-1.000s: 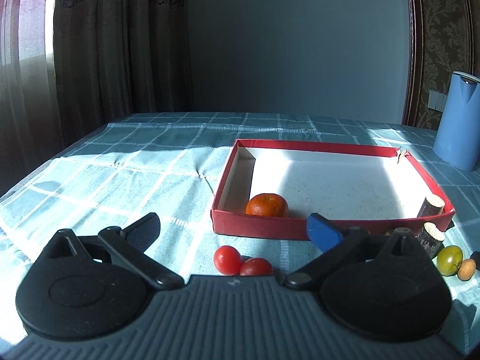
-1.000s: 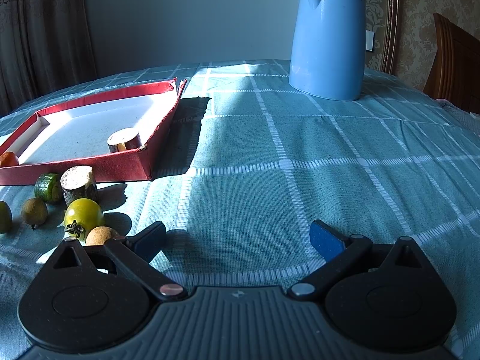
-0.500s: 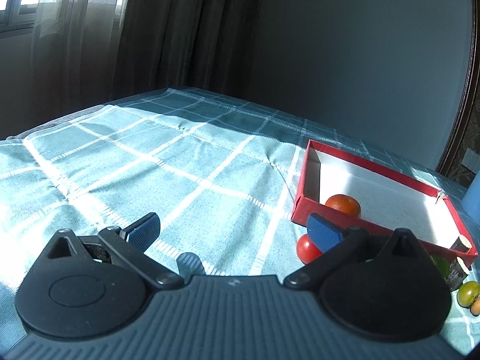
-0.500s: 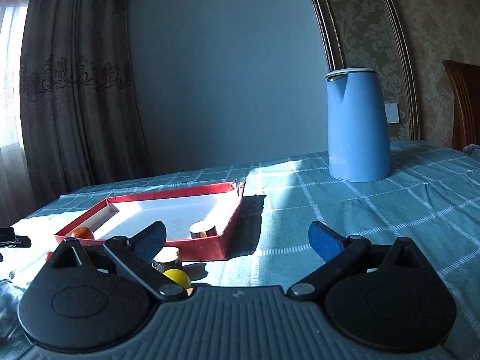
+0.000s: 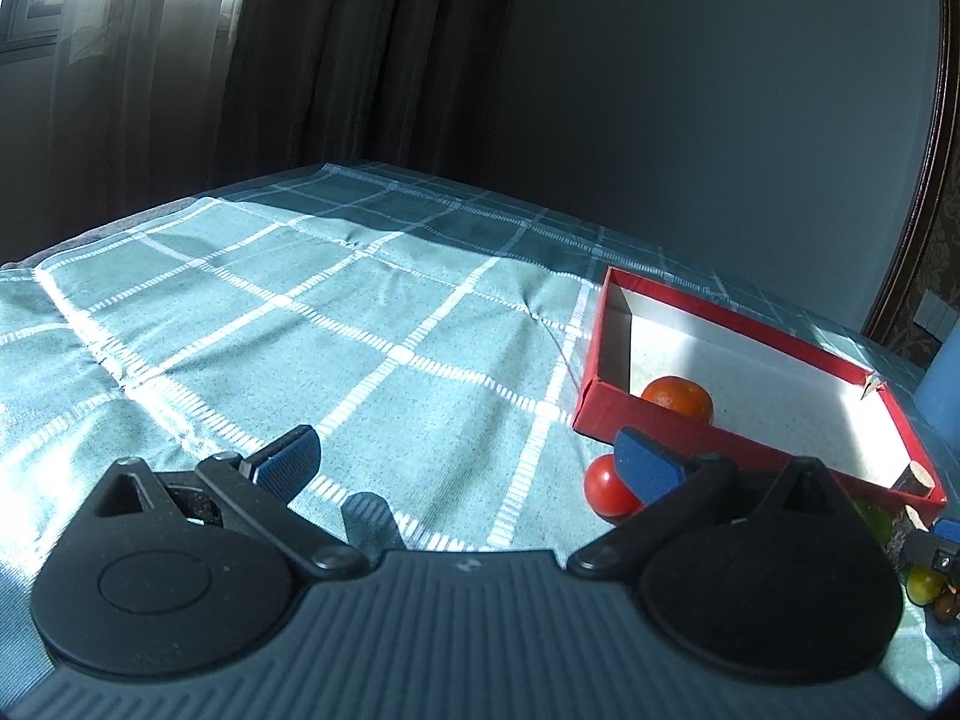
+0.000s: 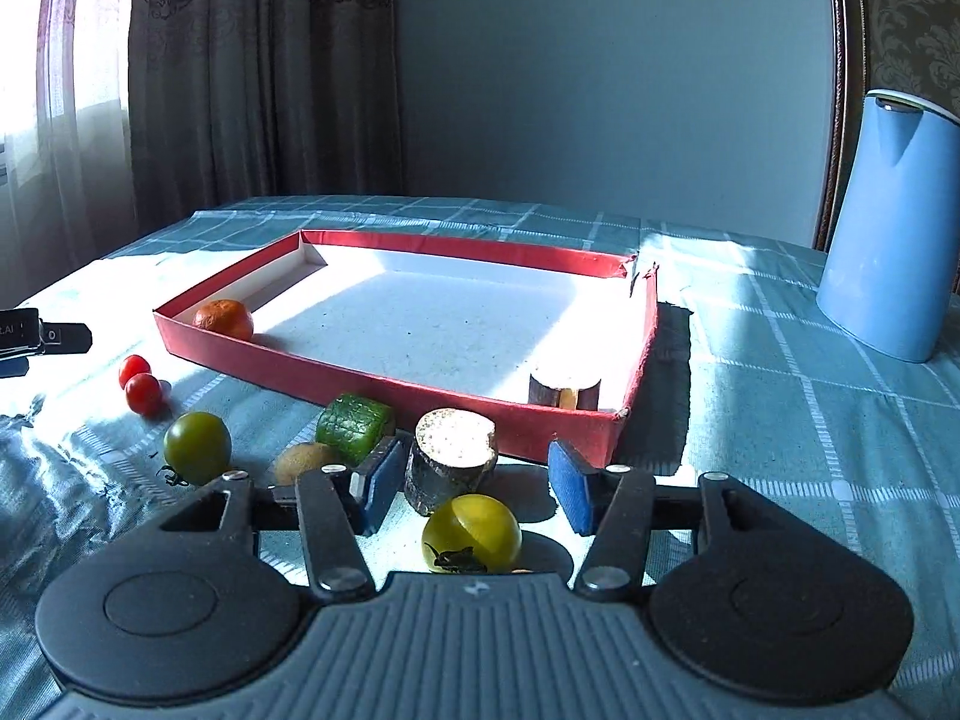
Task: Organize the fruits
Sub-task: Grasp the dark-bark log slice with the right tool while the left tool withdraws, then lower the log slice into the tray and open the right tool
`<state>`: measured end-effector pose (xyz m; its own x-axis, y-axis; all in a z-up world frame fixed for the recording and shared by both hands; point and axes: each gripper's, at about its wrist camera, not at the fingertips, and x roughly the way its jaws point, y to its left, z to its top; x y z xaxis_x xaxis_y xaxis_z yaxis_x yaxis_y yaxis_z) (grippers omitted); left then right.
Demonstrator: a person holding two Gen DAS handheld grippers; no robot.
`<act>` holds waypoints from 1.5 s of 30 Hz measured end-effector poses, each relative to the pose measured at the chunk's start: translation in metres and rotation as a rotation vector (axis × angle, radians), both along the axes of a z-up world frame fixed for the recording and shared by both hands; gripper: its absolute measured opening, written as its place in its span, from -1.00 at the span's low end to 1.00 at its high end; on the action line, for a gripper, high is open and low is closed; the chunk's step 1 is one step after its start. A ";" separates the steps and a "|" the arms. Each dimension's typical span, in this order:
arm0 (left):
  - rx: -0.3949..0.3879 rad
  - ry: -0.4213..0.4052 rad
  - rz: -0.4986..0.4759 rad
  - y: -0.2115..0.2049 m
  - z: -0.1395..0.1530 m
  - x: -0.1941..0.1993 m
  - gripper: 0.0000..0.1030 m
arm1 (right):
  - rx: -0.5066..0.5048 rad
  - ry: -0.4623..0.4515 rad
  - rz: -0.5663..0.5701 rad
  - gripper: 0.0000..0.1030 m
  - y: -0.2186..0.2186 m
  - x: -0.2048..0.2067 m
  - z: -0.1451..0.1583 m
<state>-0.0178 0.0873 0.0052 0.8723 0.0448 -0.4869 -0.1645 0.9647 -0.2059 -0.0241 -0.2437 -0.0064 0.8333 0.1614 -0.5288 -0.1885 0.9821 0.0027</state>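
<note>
Right wrist view shows the right claw (image 6: 474, 489) with its blue pads spread apart, low over the checked worktop (image 6: 780, 420), empty; a yellow tomato (image 6: 472, 531) lies between the pads and a cut brown log piece (image 6: 453, 465) stands just ahead of it. To the left lie a green cylinder chunk (image 6: 351, 435), a small brownish fruit (image 6: 303, 461), a green tomato (image 6: 197, 447) and two red cherry tomatoes (image 6: 141, 387) touching each other. Beyond them sits the red tray (image 6: 420, 381), holding an orange (image 6: 223, 319) in its near left corner and another log piece (image 6: 564, 390) in its near right corner. A blue kettle (image 6: 888, 228) stands well to the right. Left wrist view shows the left claw (image 5: 468, 459) also spread wide and empty, over bare cloth left of the tray.
</note>
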 end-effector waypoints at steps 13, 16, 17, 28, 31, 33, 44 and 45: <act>0.009 0.010 -0.004 -0.001 0.000 0.001 1.00 | -0.001 0.044 0.036 -0.33 0.003 0.012 -0.004; 0.010 0.014 -0.005 -0.002 0.000 0.002 1.00 | 0.016 0.031 0.034 -0.34 0.001 0.009 -0.003; 0.011 0.014 -0.004 -0.002 -0.001 0.002 1.00 | 0.027 0.022 0.035 -0.34 0.000 0.007 -0.001; 0.026 0.034 -0.014 -0.003 -0.003 0.004 1.00 | 0.135 -0.093 -0.044 -0.41 -0.029 0.033 0.050; 0.028 0.038 -0.020 -0.004 -0.003 0.005 1.00 | 0.159 -0.054 -0.067 -0.74 -0.040 0.055 0.048; 0.028 0.038 -0.020 -0.003 -0.004 0.005 1.00 | 0.164 -0.017 -0.084 -0.74 -0.045 0.069 0.041; 0.024 0.043 -0.024 -0.003 -0.004 0.005 1.00 | 0.185 -0.041 -0.125 -0.74 -0.056 0.051 0.032; 0.026 0.045 -0.024 -0.004 -0.004 0.006 1.00 | 0.175 -0.048 -0.139 -0.74 -0.057 0.043 0.033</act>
<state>-0.0122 0.0835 0.0010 0.8508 0.0372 -0.5242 -0.1494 0.9735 -0.1733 0.0185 -0.3002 0.0262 0.8772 0.1295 -0.4622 -0.0557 0.9839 0.1700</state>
